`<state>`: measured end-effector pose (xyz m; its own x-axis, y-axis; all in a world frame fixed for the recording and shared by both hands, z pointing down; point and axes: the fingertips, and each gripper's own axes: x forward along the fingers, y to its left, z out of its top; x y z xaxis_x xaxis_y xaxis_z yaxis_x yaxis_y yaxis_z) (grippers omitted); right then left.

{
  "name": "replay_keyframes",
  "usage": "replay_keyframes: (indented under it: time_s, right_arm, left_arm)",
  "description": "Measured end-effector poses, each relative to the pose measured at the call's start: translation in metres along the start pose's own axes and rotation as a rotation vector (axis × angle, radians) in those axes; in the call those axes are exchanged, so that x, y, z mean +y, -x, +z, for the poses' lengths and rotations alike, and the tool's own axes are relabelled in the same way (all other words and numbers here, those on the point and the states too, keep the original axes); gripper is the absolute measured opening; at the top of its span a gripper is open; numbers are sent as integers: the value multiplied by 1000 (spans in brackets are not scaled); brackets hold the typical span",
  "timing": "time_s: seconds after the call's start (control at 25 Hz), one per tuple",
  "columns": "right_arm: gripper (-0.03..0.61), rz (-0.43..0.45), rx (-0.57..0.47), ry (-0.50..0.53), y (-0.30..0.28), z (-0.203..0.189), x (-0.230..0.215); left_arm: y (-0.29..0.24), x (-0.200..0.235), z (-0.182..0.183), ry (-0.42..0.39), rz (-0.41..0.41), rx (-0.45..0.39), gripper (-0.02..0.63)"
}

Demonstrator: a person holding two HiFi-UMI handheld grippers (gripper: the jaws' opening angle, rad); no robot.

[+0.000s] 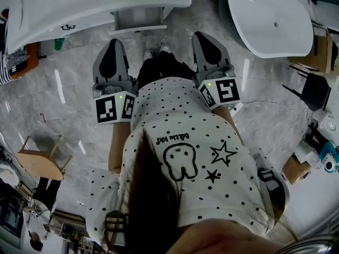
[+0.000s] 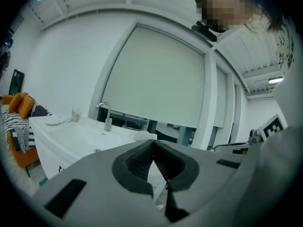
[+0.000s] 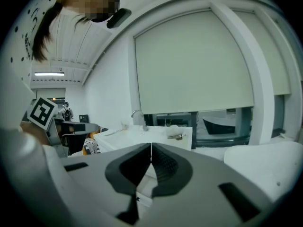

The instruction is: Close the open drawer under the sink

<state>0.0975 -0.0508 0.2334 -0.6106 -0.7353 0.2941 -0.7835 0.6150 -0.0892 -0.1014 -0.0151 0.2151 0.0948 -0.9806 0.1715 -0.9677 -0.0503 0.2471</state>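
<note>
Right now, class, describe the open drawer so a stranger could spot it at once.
Find the long white sink unit along the top of the head view. Under its front edge one drawer sticks out toward the person's shoes. Nothing else juts out from that unit.

White room with a grey marble floor (image 1: pixel 63 83) and a wide window.
A pale roller blind (image 2: pixel 156 74) covers most of the window in the white wall. A wooden stool (image 1: pixel 38 163) stands at the left, a black chair (image 1: pixel 316 91) at the right. A ceiling strip light (image 3: pixel 49 74) glows.
</note>
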Motion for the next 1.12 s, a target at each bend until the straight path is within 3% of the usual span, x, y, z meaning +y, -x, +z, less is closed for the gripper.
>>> replay_keyframes:
  time_s: [0.48,1.12]
  right_arm:
    - [14,54,-4,20,-8,-6,-19]
    - [14,-3,-16,-13,-32,14,-16]
  left_arm:
    - [-5,5,-6,6,89,-40,6]
    - [-39,20,18,-11,21,-20,6]
